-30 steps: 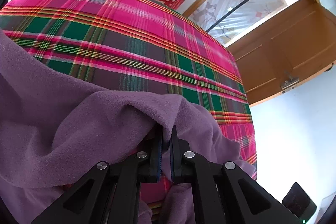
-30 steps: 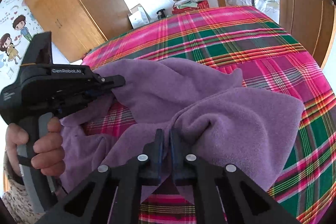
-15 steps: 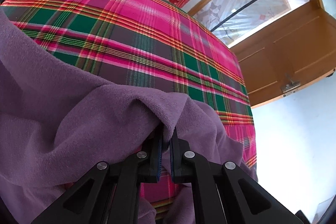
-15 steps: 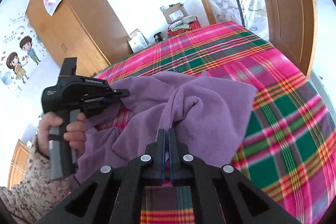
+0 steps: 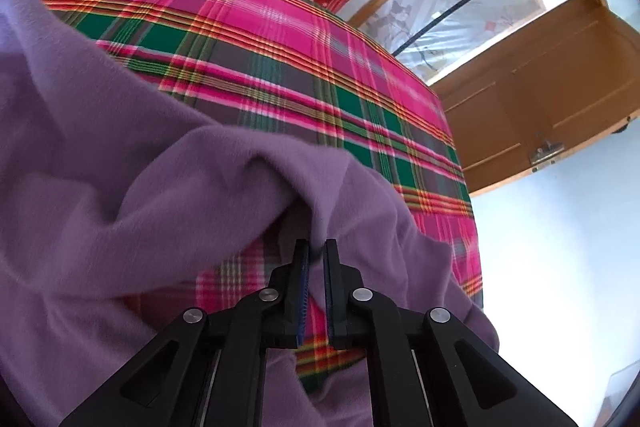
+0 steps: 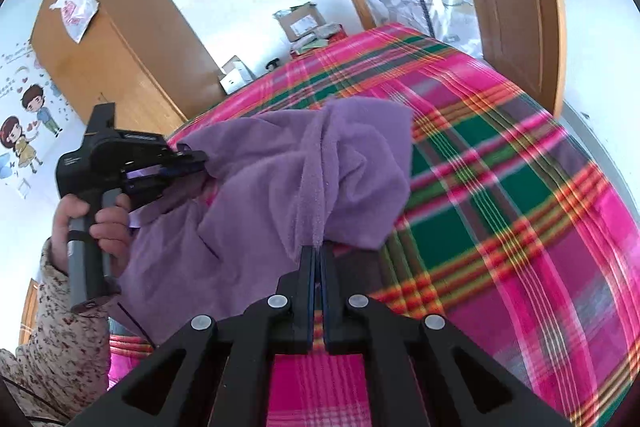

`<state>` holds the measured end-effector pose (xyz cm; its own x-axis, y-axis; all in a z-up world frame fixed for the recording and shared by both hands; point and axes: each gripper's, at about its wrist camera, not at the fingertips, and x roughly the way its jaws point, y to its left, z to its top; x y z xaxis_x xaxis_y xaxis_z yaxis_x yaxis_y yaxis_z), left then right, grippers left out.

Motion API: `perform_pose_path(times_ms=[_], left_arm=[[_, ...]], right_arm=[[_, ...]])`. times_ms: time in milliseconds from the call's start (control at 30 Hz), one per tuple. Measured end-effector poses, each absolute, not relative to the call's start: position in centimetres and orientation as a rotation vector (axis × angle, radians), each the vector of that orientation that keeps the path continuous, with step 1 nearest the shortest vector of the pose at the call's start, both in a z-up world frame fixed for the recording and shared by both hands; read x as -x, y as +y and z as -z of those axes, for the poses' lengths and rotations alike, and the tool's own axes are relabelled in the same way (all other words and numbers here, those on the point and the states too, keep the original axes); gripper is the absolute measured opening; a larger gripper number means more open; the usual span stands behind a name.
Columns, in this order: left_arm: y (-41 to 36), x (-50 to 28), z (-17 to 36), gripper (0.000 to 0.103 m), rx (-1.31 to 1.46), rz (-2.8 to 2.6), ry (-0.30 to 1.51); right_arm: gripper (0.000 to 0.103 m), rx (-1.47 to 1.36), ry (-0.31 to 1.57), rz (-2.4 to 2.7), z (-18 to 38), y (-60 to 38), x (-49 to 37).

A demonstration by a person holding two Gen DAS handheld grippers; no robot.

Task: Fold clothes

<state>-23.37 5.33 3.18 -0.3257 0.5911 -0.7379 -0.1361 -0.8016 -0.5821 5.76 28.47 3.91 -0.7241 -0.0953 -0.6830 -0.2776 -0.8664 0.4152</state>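
Floral sleeve (image 6: pixel 60 331) only in right wrist view

We see the bed (image 6: pixel 500 187) — pink-and-green plaid cover — with the purple fleece garment (image 6: pixel 280 179) partly resting on it.

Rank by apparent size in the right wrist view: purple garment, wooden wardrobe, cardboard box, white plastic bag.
1. purple garment
2. wooden wardrobe, which stands further off
3. white plastic bag and cardboard box: alike, both far, unranked
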Motion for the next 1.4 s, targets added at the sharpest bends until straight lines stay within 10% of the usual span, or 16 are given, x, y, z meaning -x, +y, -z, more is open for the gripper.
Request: perform_pose_path(times_ms=[700, 933, 1033, 1400], left_arm=[[2.0, 15.6, -4.8, 0.015, 1.414, -2.110, -0.527], [6.3, 13.9, -5.3, 0.023, 1.359, -2.040, -0.386], [8.3, 13.7, -5.3, 0.038, 1.350, -2.006, -0.328], [12.9, 14.5, -4.4, 0.038, 1.387, -1.860, -0.250]], right_arm=[[0.005, 1.049, 0.880, -2.644, -2.8, 31.8, -9.8], [0.032, 0.973, 0.978, -2.620, -3.4, 36.9, -6.8], [0.037, 0.993, 1.067, -2.638, -2.9, 38.4, -5.0], [0.041, 1.100, 1.196, -2.663, -1.4, 39.3, -1.2]])
